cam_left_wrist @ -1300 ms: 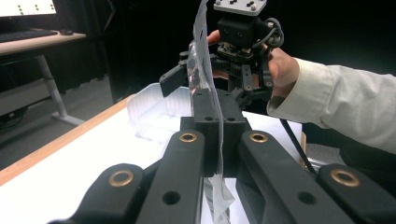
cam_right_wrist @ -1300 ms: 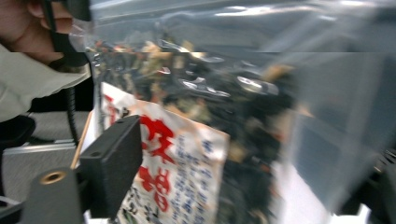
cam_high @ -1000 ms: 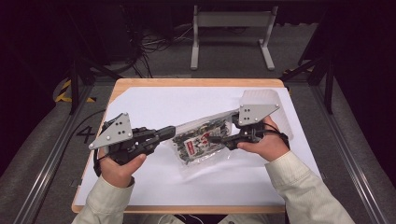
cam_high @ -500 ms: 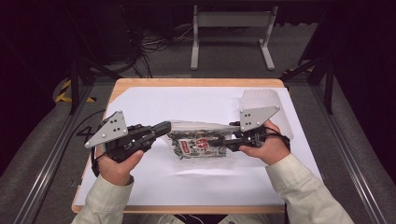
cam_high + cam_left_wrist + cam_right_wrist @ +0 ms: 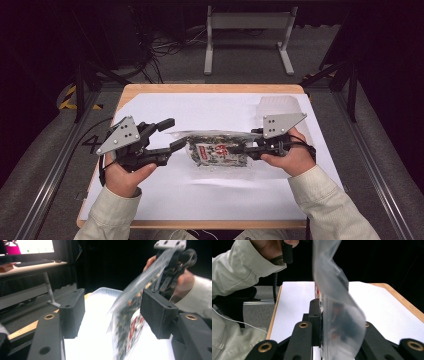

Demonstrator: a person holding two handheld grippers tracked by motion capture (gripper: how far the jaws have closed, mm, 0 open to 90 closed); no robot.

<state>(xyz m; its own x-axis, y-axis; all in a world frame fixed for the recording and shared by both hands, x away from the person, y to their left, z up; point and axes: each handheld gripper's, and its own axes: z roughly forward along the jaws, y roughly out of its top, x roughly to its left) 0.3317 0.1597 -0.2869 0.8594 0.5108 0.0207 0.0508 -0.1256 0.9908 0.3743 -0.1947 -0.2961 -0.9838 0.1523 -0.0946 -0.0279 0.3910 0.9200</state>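
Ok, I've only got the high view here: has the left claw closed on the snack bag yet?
Observer: No. The left gripper view shows the left claw open, with the snack bag between its pads, unclamped.
Operator: Which part does the right claw hold?
Observer: In the right gripper view, the right claw is shut on the bag's clear plastic edge.
Operator: Is the bag lying flat?
Observer: No. The left gripper view shows it edge-up, not flat on the white sheet.
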